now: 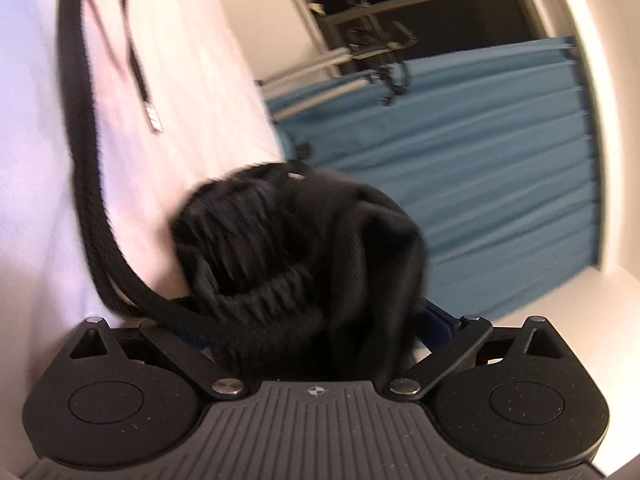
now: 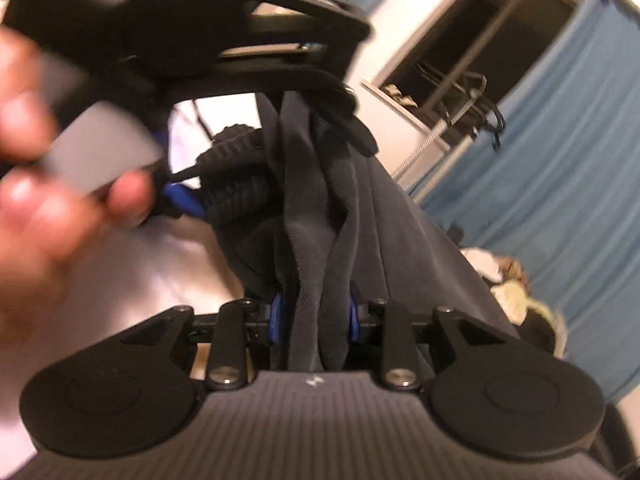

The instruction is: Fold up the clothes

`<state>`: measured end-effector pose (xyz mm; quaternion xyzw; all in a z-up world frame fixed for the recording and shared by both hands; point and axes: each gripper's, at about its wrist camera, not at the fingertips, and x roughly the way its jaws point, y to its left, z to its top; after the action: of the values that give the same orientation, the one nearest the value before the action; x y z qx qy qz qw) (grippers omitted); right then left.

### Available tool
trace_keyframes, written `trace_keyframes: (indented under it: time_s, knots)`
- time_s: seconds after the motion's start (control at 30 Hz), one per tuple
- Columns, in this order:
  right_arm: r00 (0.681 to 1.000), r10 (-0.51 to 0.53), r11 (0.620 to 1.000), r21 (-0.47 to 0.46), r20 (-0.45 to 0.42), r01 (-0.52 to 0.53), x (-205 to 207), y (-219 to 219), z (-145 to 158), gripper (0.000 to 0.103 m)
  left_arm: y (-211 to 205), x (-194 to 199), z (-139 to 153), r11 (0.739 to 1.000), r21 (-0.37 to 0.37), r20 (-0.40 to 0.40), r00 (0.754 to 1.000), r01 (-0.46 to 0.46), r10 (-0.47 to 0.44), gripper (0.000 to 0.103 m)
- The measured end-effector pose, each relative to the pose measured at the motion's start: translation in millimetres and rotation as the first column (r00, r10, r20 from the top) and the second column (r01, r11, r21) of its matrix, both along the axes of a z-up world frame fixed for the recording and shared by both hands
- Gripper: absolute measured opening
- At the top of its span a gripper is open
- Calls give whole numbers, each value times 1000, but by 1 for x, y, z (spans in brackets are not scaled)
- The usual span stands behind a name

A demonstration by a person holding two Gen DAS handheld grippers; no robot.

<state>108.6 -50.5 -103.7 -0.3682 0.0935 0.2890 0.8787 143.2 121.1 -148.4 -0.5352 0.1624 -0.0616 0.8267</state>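
While both tools hang in the air above a white sheet (image 1: 168,80), the black garment (image 1: 304,248) is bunched between them, lifted clear of the surface. The left tool (image 1: 316,344) is clenched on a thick wad of ribbed waistband and fabric, and the long drawcord (image 1: 80,168) trails loose from it across the sheet. The right tool (image 2: 316,316) is clenched on several grey-black folds (image 2: 320,216) stacked together, with the left tool's body (image 2: 192,28) and the person's hand (image 2: 36,184) just beyond them. Both views are blurred by motion. The main risk looks like a lopsided fold: each tool grips several layers, so edges may not line up. The dangling drawcord could also snag or get trapped inside the fold.
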Motion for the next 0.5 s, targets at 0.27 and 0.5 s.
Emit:
trace_keyframes:
  time_s: [0.27,0.5]
  knots:
    - [923,59,915,389,-379,102,16,-52,53,53,13,7,2,1000,3,-90,996,-29,29,75]
    - [828,3,568,682,-560,460,49,-162,91,86,17,8,8,1000,14,-106,994,-23,25,74]
